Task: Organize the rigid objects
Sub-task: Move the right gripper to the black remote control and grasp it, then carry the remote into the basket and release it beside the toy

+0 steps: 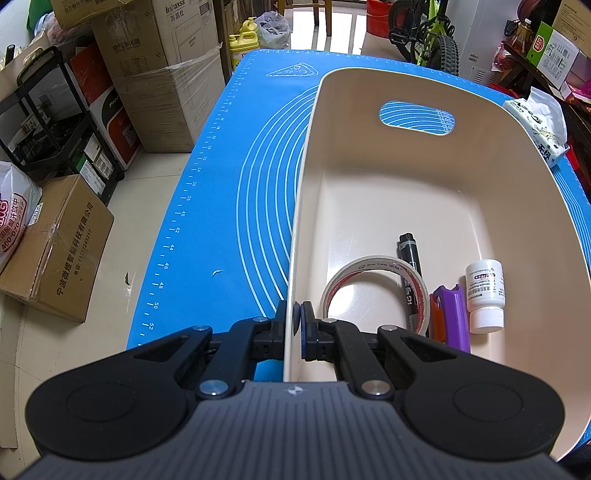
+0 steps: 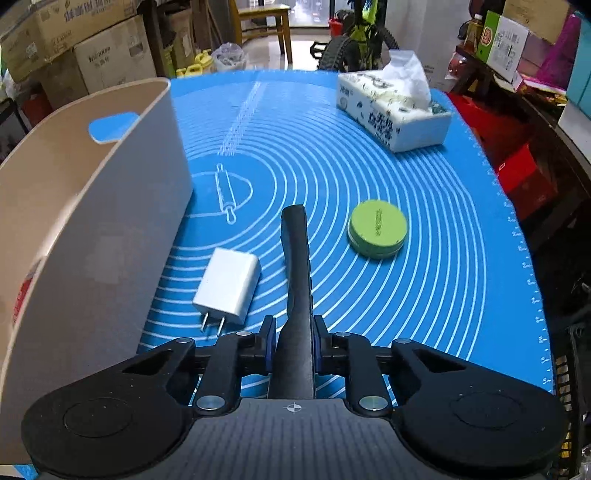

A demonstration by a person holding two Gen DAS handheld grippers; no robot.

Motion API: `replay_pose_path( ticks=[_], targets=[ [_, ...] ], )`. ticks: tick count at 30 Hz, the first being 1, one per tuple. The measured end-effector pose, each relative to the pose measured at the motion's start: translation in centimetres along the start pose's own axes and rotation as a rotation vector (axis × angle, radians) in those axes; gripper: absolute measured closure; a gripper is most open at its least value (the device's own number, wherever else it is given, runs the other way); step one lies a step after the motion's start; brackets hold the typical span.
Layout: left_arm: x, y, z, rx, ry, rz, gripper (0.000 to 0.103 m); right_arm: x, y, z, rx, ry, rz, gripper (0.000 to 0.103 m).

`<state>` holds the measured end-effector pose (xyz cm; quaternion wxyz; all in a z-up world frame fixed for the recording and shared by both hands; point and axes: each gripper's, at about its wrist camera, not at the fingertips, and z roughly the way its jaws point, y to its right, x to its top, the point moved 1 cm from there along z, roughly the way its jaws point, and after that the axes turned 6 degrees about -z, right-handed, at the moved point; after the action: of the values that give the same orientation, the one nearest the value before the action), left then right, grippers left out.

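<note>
My left gripper (image 1: 291, 321) is shut on the near left wall of the cream basket (image 1: 306, 177), one pad on each side of the rim. Inside the basket lie a roll of tape (image 1: 373, 291), a black marker (image 1: 409, 273), a purple and orange tool (image 1: 452, 317) and a small white bottle (image 1: 484, 295). My right gripper (image 2: 294, 328) is shut on a long black bar-shaped object (image 2: 295, 258) that points away across the blue mat (image 2: 424, 206). A white charger plug (image 2: 227, 286) lies just left of it and a round green tin (image 2: 377, 228) to its right.
A tissue pack (image 2: 391, 107) sits at the mat's far right. The basket (image 2: 92, 206) stands at the mat's left side in the right wrist view. Cardboard boxes (image 1: 147, 74) and a black shelf (image 1: 48, 122) stand on the floor to the left, a bicycle (image 1: 428, 33) behind.
</note>
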<state>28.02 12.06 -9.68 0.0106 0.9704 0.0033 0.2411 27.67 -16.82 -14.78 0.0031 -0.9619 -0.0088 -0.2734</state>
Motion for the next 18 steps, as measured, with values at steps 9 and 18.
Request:
replay_pose_path(
  ticks=[9,18],
  targets=[
    [0.0,0.0,0.0,0.001,0.0,0.0,0.096,1.8,0.6,-3.6,0.027,0.117,0.049,0.074],
    [0.0,0.0,0.0,0.001,0.0,-0.001,0.096,4.6,-3.3,-8.3,0.124,0.259,-0.011,0.074]
  ],
)
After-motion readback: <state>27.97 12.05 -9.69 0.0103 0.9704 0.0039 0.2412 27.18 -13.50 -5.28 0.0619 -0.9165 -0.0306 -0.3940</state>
